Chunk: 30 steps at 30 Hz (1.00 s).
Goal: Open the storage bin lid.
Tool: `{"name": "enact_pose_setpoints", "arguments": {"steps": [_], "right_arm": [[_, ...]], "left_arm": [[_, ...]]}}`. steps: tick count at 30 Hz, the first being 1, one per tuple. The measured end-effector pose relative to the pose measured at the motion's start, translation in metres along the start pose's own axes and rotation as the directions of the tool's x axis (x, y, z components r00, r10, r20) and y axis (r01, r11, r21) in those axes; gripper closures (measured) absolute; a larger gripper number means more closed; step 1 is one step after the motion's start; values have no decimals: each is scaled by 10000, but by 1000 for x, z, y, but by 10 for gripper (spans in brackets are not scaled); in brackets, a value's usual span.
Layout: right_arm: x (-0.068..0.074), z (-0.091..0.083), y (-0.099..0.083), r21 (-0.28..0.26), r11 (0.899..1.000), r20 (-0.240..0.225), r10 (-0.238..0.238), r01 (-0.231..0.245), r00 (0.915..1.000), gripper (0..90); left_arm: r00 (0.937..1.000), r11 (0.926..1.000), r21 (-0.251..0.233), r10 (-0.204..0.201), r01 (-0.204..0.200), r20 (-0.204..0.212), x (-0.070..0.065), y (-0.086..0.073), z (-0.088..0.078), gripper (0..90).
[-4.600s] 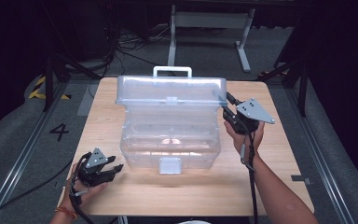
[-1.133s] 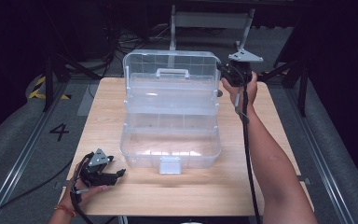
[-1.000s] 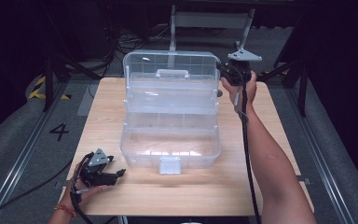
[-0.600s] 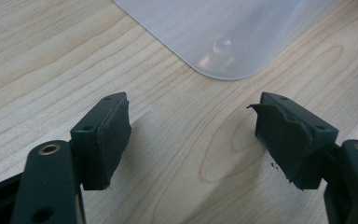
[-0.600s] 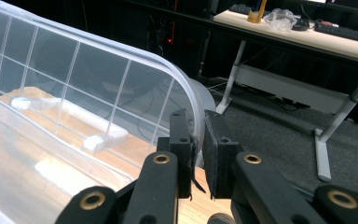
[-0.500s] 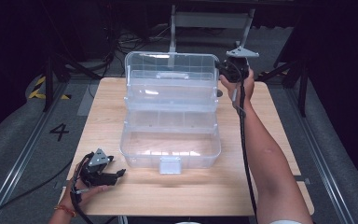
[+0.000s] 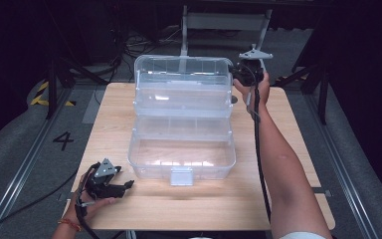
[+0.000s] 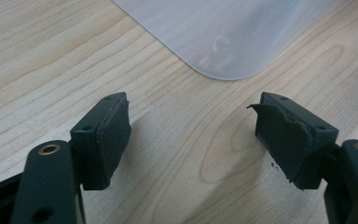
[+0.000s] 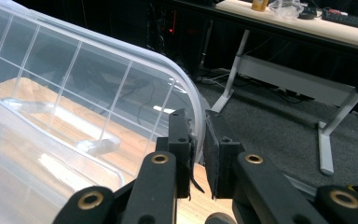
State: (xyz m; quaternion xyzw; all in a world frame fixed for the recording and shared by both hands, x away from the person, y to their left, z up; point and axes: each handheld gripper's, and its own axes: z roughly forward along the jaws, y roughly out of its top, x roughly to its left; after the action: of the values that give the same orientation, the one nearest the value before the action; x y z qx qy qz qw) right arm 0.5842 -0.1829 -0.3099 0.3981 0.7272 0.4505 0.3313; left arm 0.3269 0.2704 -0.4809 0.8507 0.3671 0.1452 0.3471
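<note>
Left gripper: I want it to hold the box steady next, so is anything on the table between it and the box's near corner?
Nothing visible. The left gripper rests open on bare table, and the clear box corner lies just ahead of its jaws.

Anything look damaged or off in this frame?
One thing: in the left gripper view, the pad on the left tool's right-hand jaw looks torn, its edge ragged and peeling, with black crumbs on the table beside it. The clear box sits square, its lid raised and pinched by the right tool.
</note>
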Motion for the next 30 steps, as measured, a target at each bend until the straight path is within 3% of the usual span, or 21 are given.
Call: {"name": "enact_pose_setpoints", "arguments": {"steps": [23, 25, 29, 30], "right_arm": [[-9, 32, -10, 636, 9980, -31, 30, -28, 10000, 815], [-10, 36, -11, 709, 9975, -78, -48, 53, 10000, 813], [-13, 44, -15, 877, 9961, -166, -124, 138, 9998, 809], [-14, 46, -16, 898, 9959, -197, -85, 103, 9998, 808]], "left_arm": [[9994, 9996, 29, -269, 270, -207, -6, -4, -3, 256], [9996, 9999, 25, -119, 120, -259, -5, -4, -4, 255], [9992, 9994, 23, -349, 350, -182, -7, -5, -4, 255], [9995, 9998, 32, -174, 175, -280, -5, -4, -5, 254]]}}
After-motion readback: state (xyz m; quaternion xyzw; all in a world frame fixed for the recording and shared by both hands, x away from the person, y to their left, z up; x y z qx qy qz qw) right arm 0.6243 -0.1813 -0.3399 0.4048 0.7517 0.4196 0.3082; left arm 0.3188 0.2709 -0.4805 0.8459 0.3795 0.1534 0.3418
